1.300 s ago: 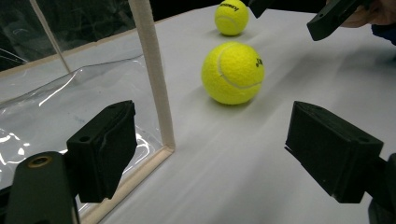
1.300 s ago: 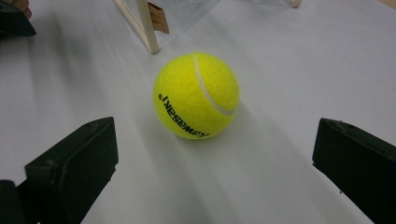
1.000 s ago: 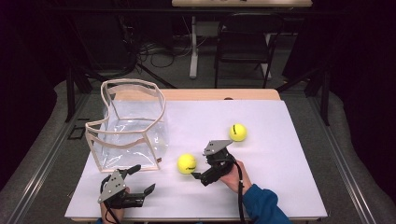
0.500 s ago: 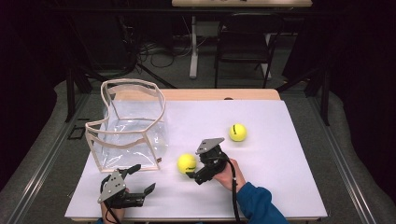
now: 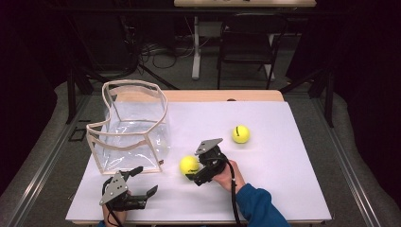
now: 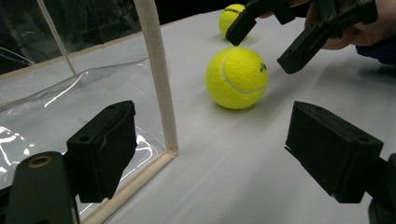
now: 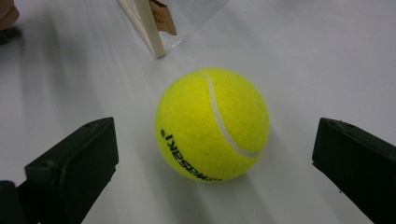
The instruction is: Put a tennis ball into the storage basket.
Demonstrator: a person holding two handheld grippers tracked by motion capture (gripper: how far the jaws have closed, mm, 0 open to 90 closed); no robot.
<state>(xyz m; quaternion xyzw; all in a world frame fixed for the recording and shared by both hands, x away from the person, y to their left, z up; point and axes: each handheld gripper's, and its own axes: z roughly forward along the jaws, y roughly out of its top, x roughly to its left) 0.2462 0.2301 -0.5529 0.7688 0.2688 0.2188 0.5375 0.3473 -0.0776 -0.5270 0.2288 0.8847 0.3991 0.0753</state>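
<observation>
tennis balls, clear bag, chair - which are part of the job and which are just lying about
In the job:
near tennis ball
right gripper, open around it
clear bag

Lying about:
far tennis ball
left gripper, open and idle
chair

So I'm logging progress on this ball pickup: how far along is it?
Nothing looks finished: the clear plastic bag with beige trim looks to hold no ball. In hand: the right gripper is open, jaws either side of the near yellow tennis ball, not closed on it. Left: gripping that ball, and the second yellow tennis ball untouched on the white table. The left gripper waits open beside the bag.
</observation>
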